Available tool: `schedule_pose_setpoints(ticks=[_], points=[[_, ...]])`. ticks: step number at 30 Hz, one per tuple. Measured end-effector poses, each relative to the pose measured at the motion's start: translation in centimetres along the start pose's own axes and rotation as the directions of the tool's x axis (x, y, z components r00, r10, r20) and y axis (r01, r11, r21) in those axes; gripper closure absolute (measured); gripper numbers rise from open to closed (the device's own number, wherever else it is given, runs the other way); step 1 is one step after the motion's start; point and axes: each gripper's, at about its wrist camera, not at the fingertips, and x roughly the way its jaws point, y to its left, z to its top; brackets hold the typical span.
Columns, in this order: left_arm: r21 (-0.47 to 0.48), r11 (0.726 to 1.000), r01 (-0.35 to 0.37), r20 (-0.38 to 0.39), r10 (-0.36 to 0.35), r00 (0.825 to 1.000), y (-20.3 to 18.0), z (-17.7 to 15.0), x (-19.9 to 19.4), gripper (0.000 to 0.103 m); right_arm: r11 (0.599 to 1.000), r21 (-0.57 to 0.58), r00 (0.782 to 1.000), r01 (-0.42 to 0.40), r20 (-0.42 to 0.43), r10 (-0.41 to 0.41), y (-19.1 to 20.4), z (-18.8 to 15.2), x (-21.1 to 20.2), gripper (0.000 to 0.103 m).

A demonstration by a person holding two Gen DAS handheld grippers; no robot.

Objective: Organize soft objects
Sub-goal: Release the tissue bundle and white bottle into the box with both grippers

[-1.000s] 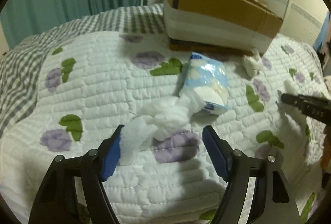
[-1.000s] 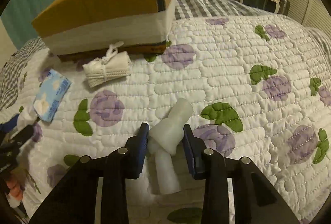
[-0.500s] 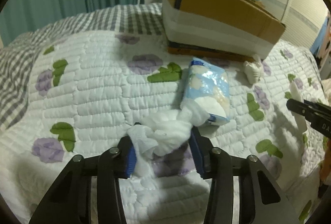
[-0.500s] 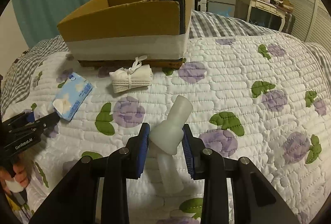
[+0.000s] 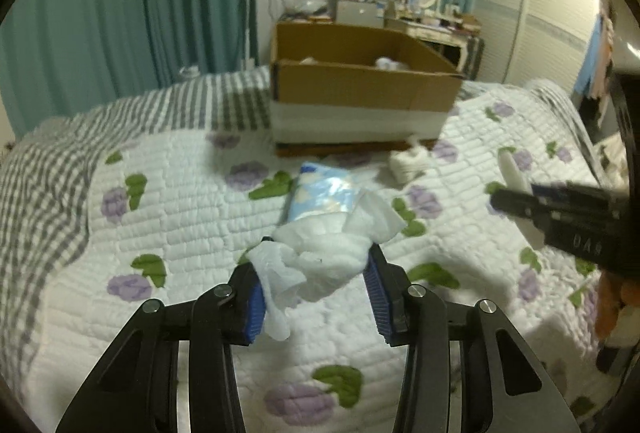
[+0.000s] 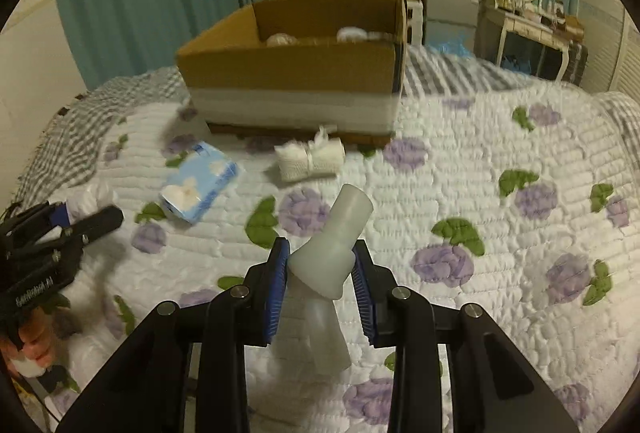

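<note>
Soft white cloth wad [image 5: 320, 261] looked light, limp and crushable, so a grip across its bunched middle seemed best, and it sat exactly there, clamped between the pads of the left gripper [image 5: 316, 287], lifted off the quilt [image 5: 168, 217] with loose ends flopping past both sides. Pale foam-like piece [image 6: 328, 253], also likely light and squashy but springier, was pinched at its narrow waist by the right gripper [image 6: 320, 285], flared end pointing toward the cardboard box [image 6: 288, 73]. Tissue pack [image 6: 198, 185] and tied cloth roll [image 6: 310, 157] lay on the quilt, near the box.
</note>
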Motion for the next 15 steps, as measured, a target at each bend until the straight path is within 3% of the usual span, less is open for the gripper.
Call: schedule_pose_setpoints(ticks=[8, 15], points=[[0.059, 0.998, 0.035, 0.044, -0.038, 0.998, -2.7, 3.0, -1.5, 0.061, 0.999, -0.033, 0.996, -0.033, 0.084, 0.036, 0.8, 2.6, -4.4, 0.072], [0.094, 0.995, 0.02, 0.11, -0.03, 0.994, -3.5, 8.8, -1.9, 0.061, 0.996, -0.069, 0.988, -0.058, 0.138, 0.067, 1.0, 6.8, -6.0, 0.072]])
